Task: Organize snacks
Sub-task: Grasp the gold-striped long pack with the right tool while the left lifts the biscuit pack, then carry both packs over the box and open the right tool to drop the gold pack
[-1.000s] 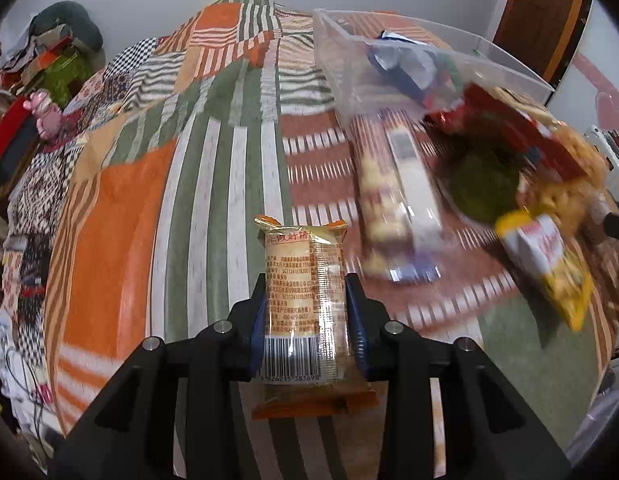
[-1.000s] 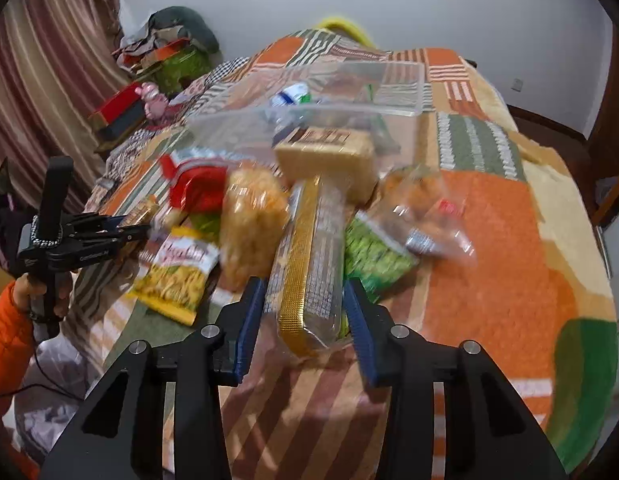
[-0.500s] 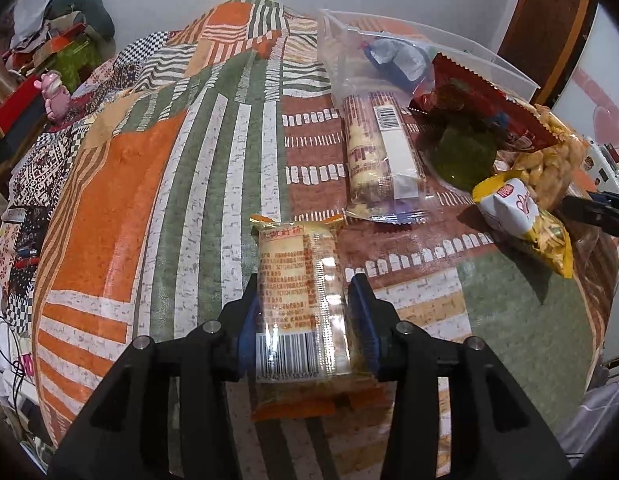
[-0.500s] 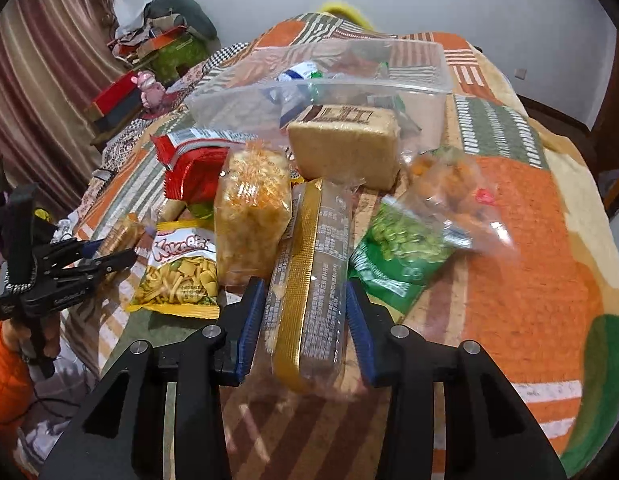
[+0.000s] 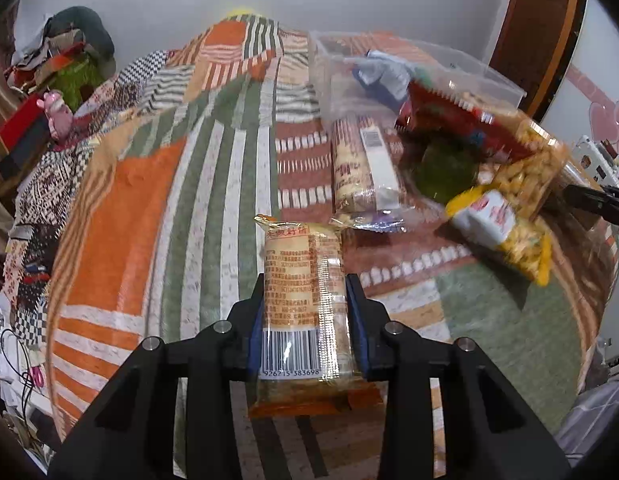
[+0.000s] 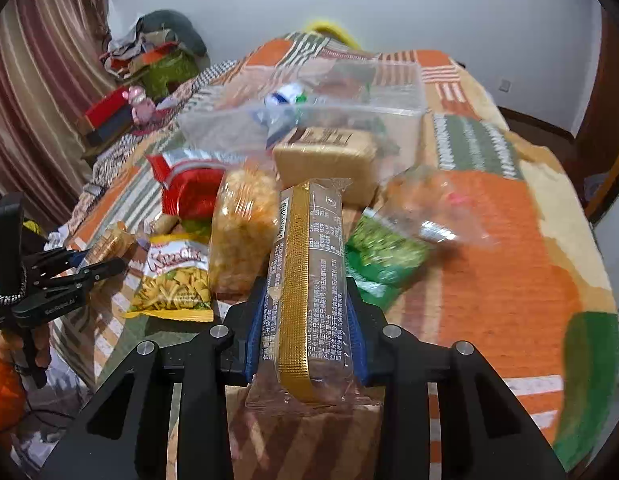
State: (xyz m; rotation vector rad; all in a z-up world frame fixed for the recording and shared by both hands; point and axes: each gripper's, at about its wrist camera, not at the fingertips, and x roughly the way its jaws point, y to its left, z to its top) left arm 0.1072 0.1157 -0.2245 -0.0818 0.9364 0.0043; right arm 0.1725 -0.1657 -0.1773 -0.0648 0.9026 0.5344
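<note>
On the left, we are holding the left gripper [image 5: 305,316] over the striped patchwork blanket [image 5: 157,208], its blue pads [image 5: 255,332] pressing both sides of a pale orange biscuit pack [image 5: 303,300] with the barcode facing us; the jaws have just been closing on it. Further right, a long cracker pack [image 5: 363,168] is lying beside a clear plastic bin [image 5: 389,76], then a yellow chip bag [image 5: 505,236]. In the other view, the yellow chip bag [image 6: 175,276] is sitting left of a bag of puffs [image 6: 241,232]. We are gripping a gold-striped wafer pack [image 6: 305,280] in the right gripper [image 6: 305,320], jaws narrow. A green snack bag [image 6: 383,256] is lying just right.
</note>
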